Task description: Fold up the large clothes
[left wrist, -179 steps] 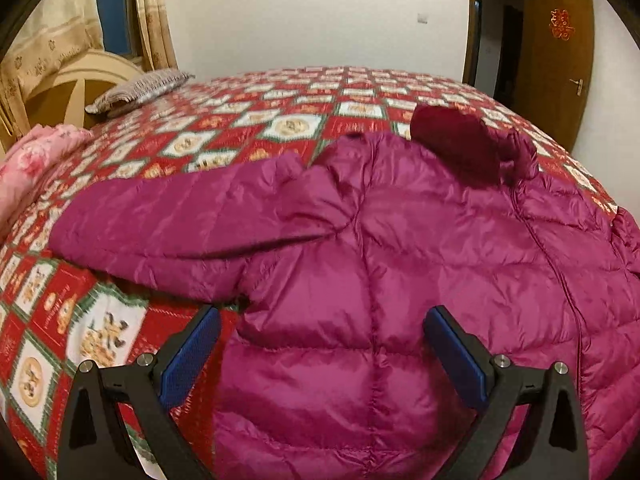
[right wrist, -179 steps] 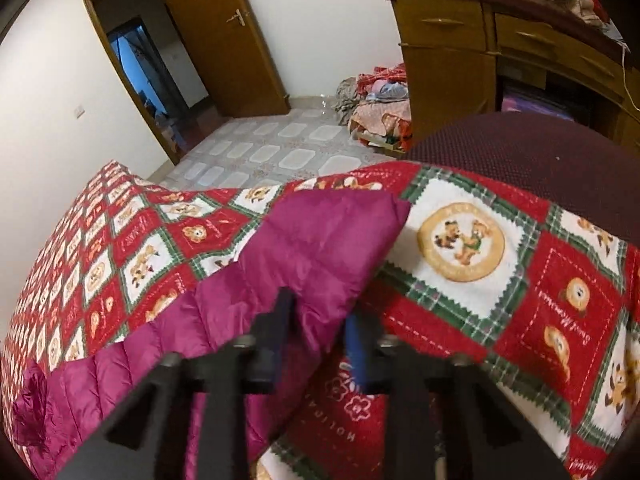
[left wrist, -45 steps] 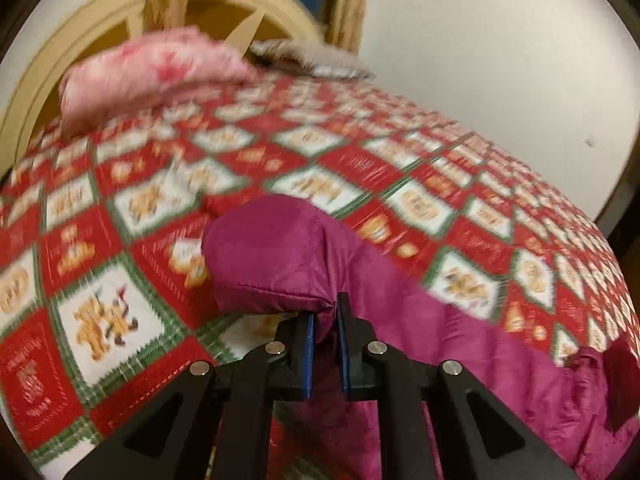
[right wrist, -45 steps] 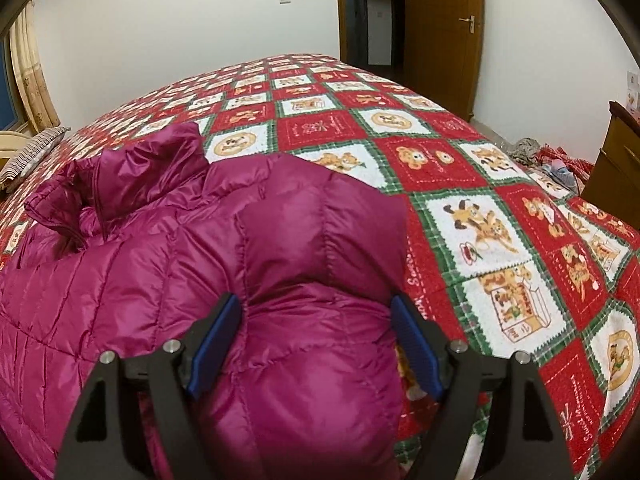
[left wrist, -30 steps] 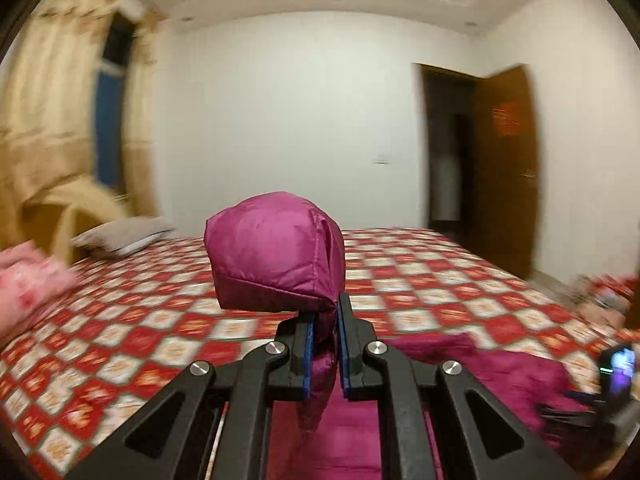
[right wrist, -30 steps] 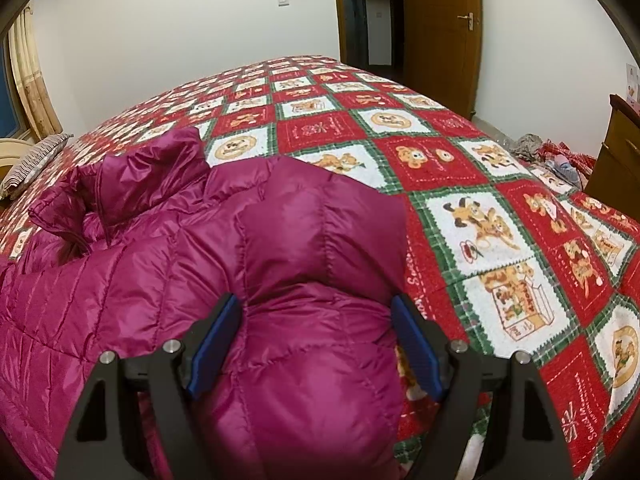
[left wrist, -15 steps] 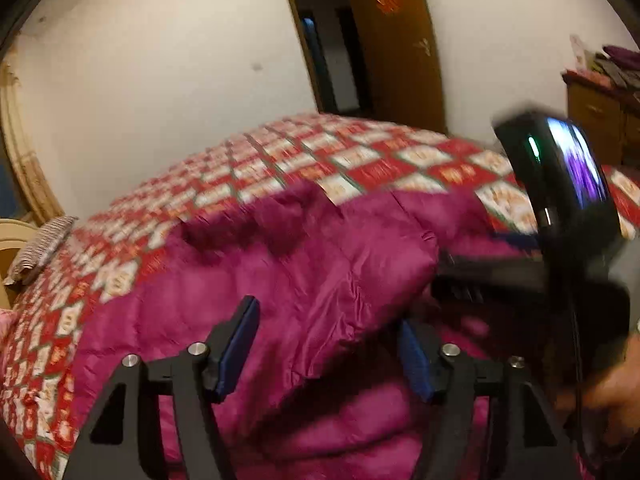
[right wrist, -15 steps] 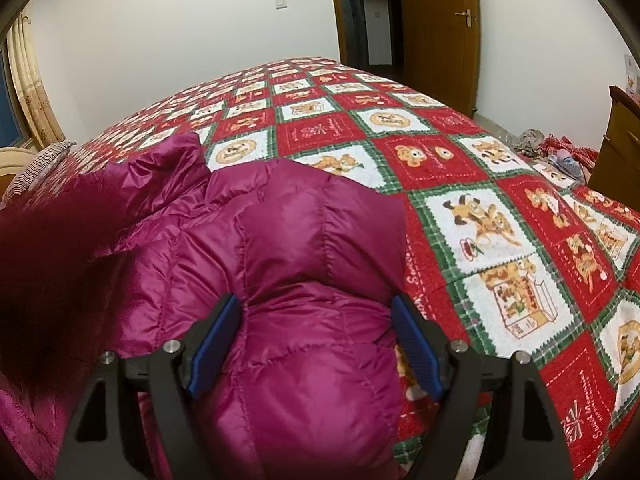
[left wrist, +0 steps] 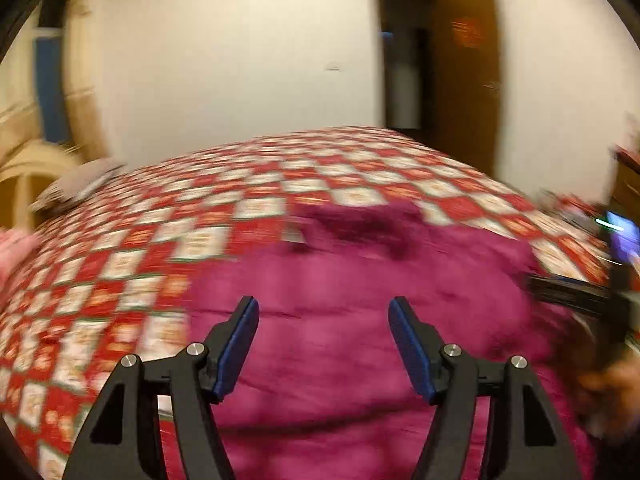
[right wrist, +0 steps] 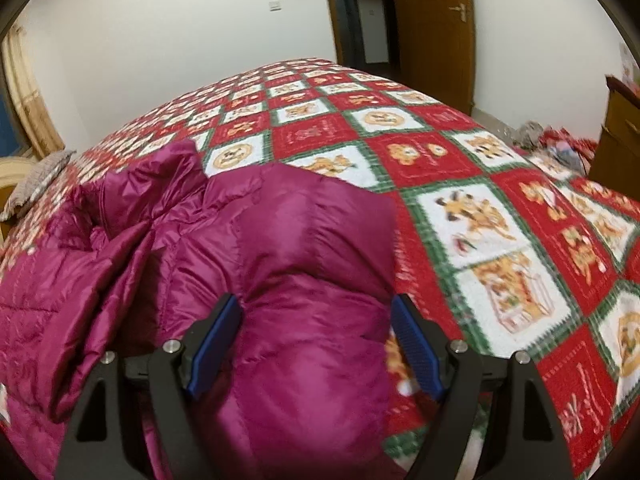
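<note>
A magenta puffer jacket (right wrist: pixel 280 240) lies on the bed, its collar (right wrist: pixel 160 176) at the far left and a sleeve folded across the body. My right gripper (right wrist: pixel 316 300) hovers open over the jacket's puffy right side, and the fabric bulges up between its blue pads without being pinched. In the blurred left wrist view, my left gripper (left wrist: pixel 322 304) stands open just above the jacket (left wrist: pixel 360 272), holding nothing. The other gripper's dark frame (left wrist: pixel 560 288) and a hand (left wrist: pixel 612 384) show at the right edge there.
The red, green and white patchwork bedspread (right wrist: pixel 440 148) covers the whole bed. A grey pillow (right wrist: pixel 36 184) and pink bedding (left wrist: pixel 12 248) lie at the head end. A wooden door (right wrist: pixel 436 20), a dresser (right wrist: pixel 620 140) and a heap of clothes on the floor (right wrist: pixel 560 140) are to the right.
My left gripper carried the sleeve end up and over the jacket, let it go, opened wide and sank toward the jacket. The right gripper stayed put, open.
</note>
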A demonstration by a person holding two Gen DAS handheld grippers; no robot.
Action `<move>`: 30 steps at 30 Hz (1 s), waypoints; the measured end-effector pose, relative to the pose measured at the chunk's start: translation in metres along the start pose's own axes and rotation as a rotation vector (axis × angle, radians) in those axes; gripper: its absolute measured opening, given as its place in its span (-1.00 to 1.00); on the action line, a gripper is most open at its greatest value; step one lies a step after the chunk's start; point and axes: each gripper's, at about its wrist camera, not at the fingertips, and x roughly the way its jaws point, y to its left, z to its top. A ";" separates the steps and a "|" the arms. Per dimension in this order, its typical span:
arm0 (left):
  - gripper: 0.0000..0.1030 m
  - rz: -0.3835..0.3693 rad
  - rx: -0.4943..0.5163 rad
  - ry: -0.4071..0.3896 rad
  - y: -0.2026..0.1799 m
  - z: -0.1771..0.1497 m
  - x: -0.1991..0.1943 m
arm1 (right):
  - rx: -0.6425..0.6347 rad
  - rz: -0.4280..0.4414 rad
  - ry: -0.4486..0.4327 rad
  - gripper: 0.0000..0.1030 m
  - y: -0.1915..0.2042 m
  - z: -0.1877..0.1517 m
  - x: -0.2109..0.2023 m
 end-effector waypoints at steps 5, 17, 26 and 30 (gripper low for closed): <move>0.33 0.213 -0.050 0.045 0.053 0.016 0.047 | -0.132 0.069 -0.191 0.38 0.036 0.015 -0.070; 0.34 0.299 -0.150 0.290 0.059 -0.035 0.118 | -0.367 0.133 0.110 0.18 0.137 -0.011 0.012; 0.53 0.298 -0.247 0.285 0.061 -0.057 0.107 | -0.338 0.182 0.125 0.25 0.108 -0.026 0.017; 0.74 0.242 -0.414 0.285 0.089 -0.064 0.108 | -0.364 0.147 0.112 0.27 0.115 -0.028 0.017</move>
